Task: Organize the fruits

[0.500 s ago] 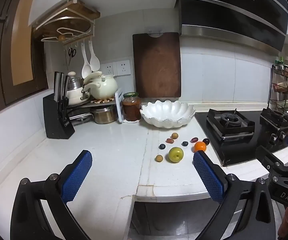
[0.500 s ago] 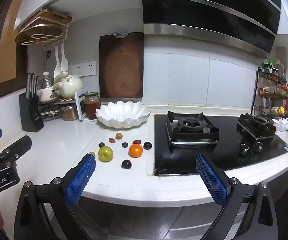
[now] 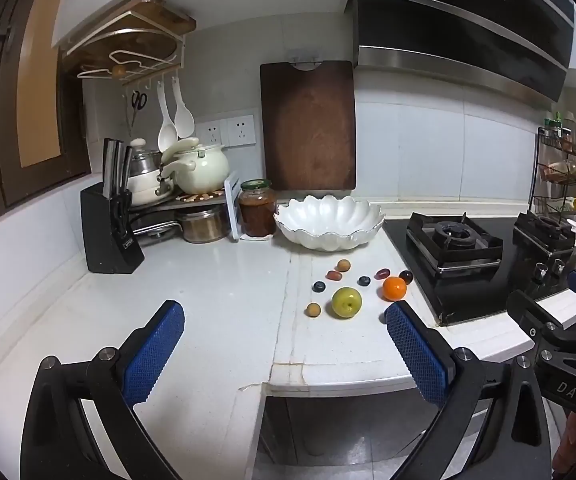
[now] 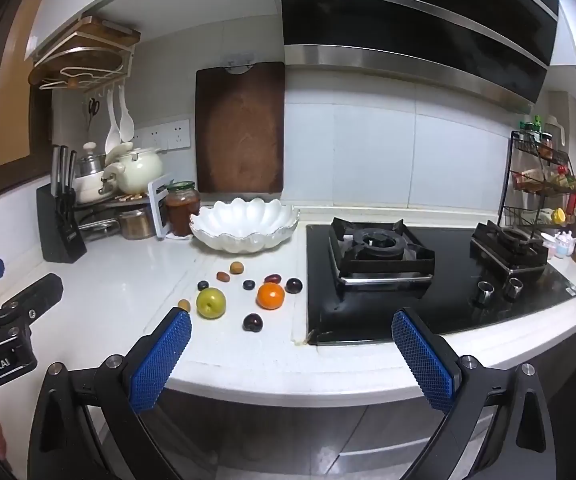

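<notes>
Several fruits lie on the white counter in front of an empty white scalloped bowl [image 3: 329,222] [image 4: 245,226]: a green apple [image 3: 346,302] [image 4: 210,303], an orange [image 3: 394,288] [image 4: 271,295], a dark plum [image 4: 253,322], and small grapes, blueberries and brown fruits. My left gripper [image 3: 284,354] is open and empty, held in front of the counter edge, short of the fruits. My right gripper [image 4: 292,358] is open and empty, also short of the counter edge, to the right of the fruits.
A black gas hob [image 4: 384,252] lies right of the fruits. A jar [image 3: 257,208], a knife block [image 3: 108,232], pots on a rack [image 3: 192,172] and a wooden cutting board [image 3: 308,128] stand at the back. A spice rack [image 4: 540,184] stands at the far right.
Both grippers have shifted only slightly; the fruits and the bowl have not moved.
</notes>
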Available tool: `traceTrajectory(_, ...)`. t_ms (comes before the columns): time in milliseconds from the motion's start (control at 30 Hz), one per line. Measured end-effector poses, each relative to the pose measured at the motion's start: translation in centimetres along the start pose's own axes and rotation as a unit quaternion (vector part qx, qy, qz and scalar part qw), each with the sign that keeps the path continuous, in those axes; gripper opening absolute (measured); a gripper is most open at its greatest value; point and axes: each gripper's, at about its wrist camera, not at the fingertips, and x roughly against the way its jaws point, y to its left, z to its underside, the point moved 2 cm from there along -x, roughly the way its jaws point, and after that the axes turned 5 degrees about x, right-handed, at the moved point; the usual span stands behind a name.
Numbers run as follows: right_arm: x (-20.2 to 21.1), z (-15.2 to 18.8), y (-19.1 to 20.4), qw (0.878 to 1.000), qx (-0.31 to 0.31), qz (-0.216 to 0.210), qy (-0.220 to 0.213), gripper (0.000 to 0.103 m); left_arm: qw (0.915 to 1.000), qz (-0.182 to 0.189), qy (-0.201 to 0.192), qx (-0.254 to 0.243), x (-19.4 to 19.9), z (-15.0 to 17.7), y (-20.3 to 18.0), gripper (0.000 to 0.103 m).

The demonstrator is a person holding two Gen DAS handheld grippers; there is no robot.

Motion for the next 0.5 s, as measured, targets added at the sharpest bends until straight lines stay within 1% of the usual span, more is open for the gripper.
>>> traceTrajectory(200, 0.6, 0.1, 0.1, 1.0, 0.003, -0.001, -0.006, 0.102, 1.0, 0.001, 0.0, 0.002, 0.6, 0.1, -0.1, 0.103)
traceTrajectory(500, 1.7, -0.1, -0.2, 1.0, 0.006, -0.005, -0.016, 0.102, 0.9997, -0.012, -0.017, 0.015, 1.9, 0.3, 0.1, 0.103)
